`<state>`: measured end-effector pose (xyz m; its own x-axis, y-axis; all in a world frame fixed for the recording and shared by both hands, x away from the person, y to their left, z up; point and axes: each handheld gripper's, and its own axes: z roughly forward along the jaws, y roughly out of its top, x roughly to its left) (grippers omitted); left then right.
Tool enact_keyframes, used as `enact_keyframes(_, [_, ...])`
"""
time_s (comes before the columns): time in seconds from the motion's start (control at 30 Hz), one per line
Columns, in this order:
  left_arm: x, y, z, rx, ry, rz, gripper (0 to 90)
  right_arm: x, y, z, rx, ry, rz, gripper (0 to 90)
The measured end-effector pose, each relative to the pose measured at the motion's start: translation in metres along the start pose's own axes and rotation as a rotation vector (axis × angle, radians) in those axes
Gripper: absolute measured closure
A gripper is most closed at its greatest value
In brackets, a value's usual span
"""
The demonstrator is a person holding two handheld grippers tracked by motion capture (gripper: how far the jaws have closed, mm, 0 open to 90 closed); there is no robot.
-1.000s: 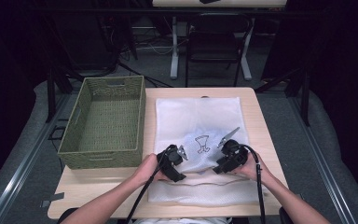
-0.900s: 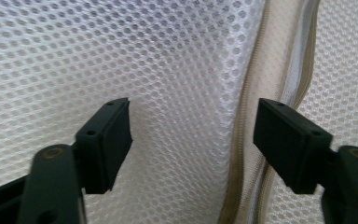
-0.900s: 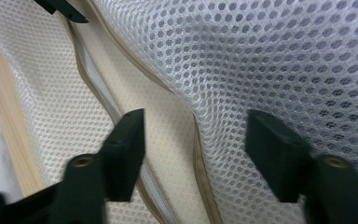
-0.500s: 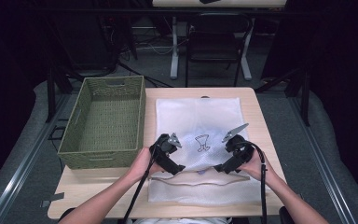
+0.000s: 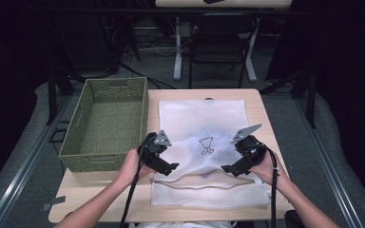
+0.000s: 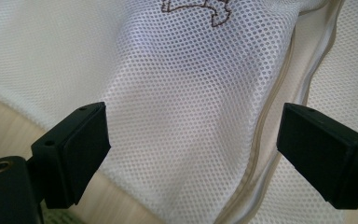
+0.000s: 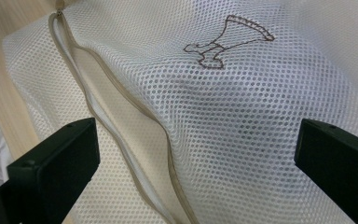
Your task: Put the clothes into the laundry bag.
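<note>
High view shows one wooden bench (image 5: 259, 102) carrying two things: one white mesh laundry bag (image 5: 199, 118) spread flat across its middle and right, and one green woven basket (image 5: 105, 124) standing just beside the bag on the left. Two hands come in from the near edge, each with one claw. The left claw (image 5: 170, 167) hangs over the bag's near left part and the right claw (image 5: 228, 168) over its near right part, well apart from each other, with the bag's single brown embroidered mark (image 5: 206, 145) between them and a little farther back.

One zipper line (image 5: 204, 183) runs wavy across the bag's near end, and the opening along it gapes slightly.

Left gripper view has the left claw (image 6: 193, 149) with its two black jaws spread wide; they have just been opening, and mesh lies beneath the gap without either pad pressing on it. The zipper (image 6: 265, 121) passes near the right-hand jaw.

Right gripper view has the right claw (image 7: 196, 158) likewise spread wide, its jaws having just been opening, clear of the mesh below. The zipper (image 7: 121, 105) curves past the left-hand jaw, and the mark (image 7: 226, 42) sits beyond.
</note>
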<state>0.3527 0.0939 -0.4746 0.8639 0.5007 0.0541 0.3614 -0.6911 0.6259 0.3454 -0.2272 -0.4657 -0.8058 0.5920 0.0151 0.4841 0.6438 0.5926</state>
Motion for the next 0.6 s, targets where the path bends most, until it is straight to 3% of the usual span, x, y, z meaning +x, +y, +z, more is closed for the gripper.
enact_keyframes(0.3, [-0.001,-0.022,-0.031,-0.044,0.056,-0.047,9.1,0.005,-0.014,-0.025,-0.036,-0.033,0.017,0.0])
enact_keyframes(0.6, [-0.001,-0.054,-0.058,-0.058,0.108,-0.11,8.0,0.007,-0.041,-0.042,-0.049,-0.07,0.077,0.0])
